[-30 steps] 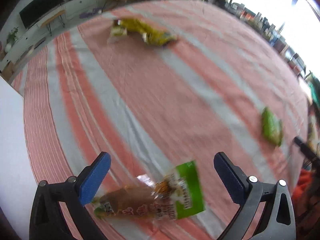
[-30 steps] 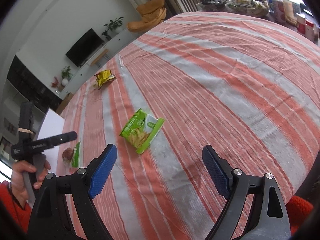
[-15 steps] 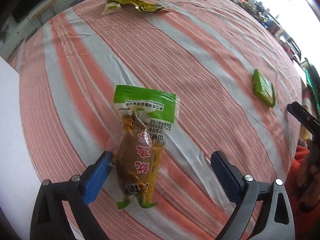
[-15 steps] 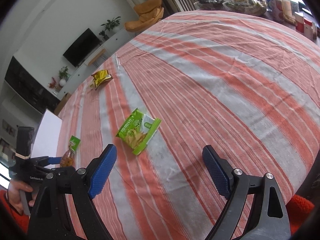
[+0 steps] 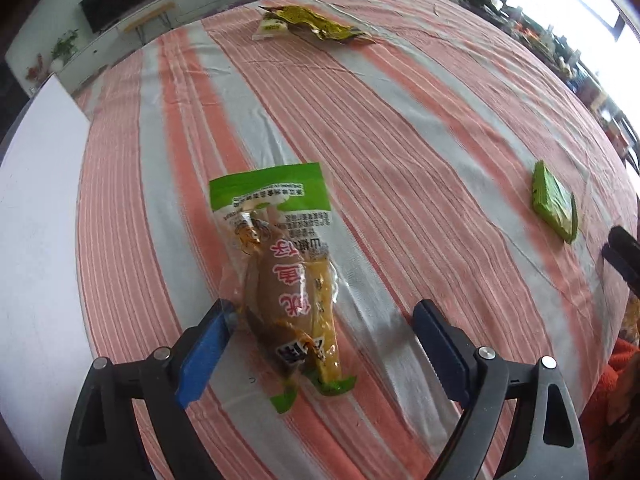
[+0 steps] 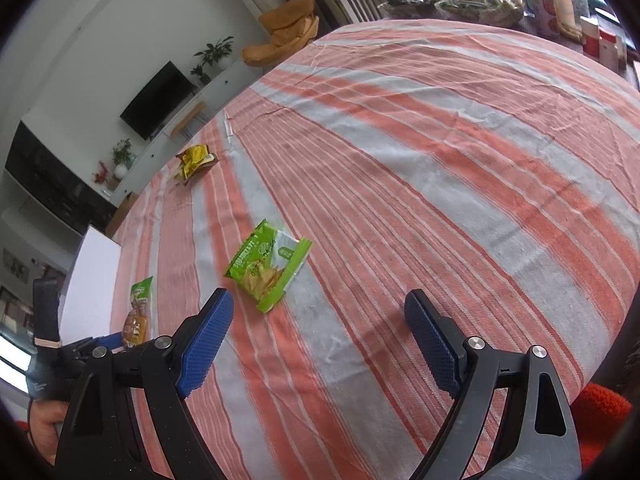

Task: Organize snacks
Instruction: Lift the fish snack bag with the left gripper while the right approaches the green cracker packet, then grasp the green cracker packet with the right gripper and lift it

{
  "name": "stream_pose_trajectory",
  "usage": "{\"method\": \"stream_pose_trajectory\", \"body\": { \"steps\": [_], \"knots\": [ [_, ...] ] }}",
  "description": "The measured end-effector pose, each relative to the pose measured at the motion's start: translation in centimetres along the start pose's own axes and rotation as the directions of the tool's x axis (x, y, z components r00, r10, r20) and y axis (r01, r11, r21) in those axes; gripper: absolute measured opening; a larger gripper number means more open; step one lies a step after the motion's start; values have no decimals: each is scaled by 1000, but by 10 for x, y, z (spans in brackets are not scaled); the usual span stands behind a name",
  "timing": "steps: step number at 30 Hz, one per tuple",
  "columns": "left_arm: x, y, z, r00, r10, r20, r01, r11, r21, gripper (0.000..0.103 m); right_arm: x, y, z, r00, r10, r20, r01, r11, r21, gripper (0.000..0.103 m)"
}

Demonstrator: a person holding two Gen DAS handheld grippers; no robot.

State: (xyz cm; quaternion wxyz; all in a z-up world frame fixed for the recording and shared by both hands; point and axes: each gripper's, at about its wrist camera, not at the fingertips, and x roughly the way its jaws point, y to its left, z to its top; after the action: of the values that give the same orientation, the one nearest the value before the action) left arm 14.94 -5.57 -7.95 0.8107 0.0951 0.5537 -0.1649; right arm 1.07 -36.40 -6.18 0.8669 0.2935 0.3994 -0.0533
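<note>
Green-topped clear snack packet (image 5: 285, 276), brown inside

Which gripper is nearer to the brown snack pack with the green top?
Left. The left gripper has its jaws around the brown snack pack; the right gripper is off to one side, near the green chip bag.

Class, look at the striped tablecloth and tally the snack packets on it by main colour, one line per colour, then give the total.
Green chip packet: 1
Yellow packet, far end: 1
Brown snack in clear wrap with green top, between the left claw's open fingers: 1
Total: 3
</note>
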Motion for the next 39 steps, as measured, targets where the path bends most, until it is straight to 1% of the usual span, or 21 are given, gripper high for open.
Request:
{"method": "stream_pose_trajectory", "body": {
  "steps": [1, 3, 4, 5, 7, 13, 20, 23, 25, 26, 28, 29, 30, 31, 32, 33, 34, 35, 37, 39],
  "knots": [
    [0, 2, -2, 1000, 9, 18, -9, 1000, -11, 92, 0, 0, 0, 1000, 0, 0, 0, 1000, 0, 89],
    [5, -1, 1, 999, 20, 44, -18, 999, -38, 99, 0, 0, 0, 1000, 2, 0, -2, 1000, 1, 89],
    [5, -1, -2, 997, 19, 72, -16, 999, -45, 100, 0, 0, 0, 1000, 2, 0, -2, 1000, 2, 89],
    [6, -4, -4, 996, 28, 89, -25, 999, -38, 103, 0, 0, 0, 1000, 1, 0, -1, 1000, 1, 89],
    [5, -3, -7, 991, 31, 127, -25, 999, -45, 103, 0, 0, 0, 1000, -1, -1, 1, 1000, -1, 89],
    [4, -2, -13, 981, 7, 194, -7, 1000, -2, 103, 1, 1, 0, 1000, -8, -4, 8, 1000, -9, 90],
    [5, -4, -14, 975, 6, 223, -6, 1000, -1, 103, 1, 1, 0, 1000, -10, -4, 10, 1000, -12, 90],
    [5, -3, -13, 976, 5, 218, -6, 1000, 2, 103, 2, 2, -1, 1000, -13, -6, 13, 1000, -14, 90],
    [5, -3, -11, 980, 0, 198, -1, 1000, 4, 103, 3, 3, 0, 1000, -13, -8, 12, 1000, -16, 91],
    [5, -2, -11, 982, 0, 188, 0, 1000, 0, 101, 2, 2, 0, 1000, -9, -10, 8, 1000, -13, 91],
    [1, 1, -10, 981, 18, 192, -13, 999, -29, 86, 1, -5, 1, 999, 36, -13, -36, 999, 14, 91],
    [-4, 5, -10, 978, 29, 207, -20, 999, -49, 61, -1, -15, 3, 994, 106, -19, -104, 992, 65, 91],
    [-7, 10, -11, 976, 35, 217, -21, 998, -67, 46, -4, -30, 4, 981, 193, -20, -187, 970, 154, 90],
    [-9, 17, -11, 975, 2, 224, 19, 996, -92, 45, -6, -42, 3, 968, 249, -7, -241, 941, 238, 89],
    [-10, 25, -12, 973, -39, 226, 68, 990, -122, 42, -10, -57, 1, 959, 283, 31, -276, 900, 336, 89],
    [-10, 29, -13, 971, -55, 232, 88, 987, -133, 40, -15, -65, 0, 959, 277, 63, -279, 875, 395, 90],
    [-11, 31, -14, 970, -60, 236, 95, 986, -138, 40, -17, -65, 2, 964, 259, 64, -262, 871, 415, 90],
    [-12, 30, -15, 969, -57, 242, 92, 986, -138, 38, -17, -57, 7, 970, 242, 35, -235, 884, 404, 90],
    [-15, 24, -18, 965, -36, 259, 70, 990, -125, 36, -9, -31, 14, 978, 205, -50, -176, 923, 341, 90],
    [-17, 21, -19, 962, -22, 274, 57, 991, -121, 35, 7, 8, 19, 979, 127, -160, -84, 965, 250, 90]
  ]
}}
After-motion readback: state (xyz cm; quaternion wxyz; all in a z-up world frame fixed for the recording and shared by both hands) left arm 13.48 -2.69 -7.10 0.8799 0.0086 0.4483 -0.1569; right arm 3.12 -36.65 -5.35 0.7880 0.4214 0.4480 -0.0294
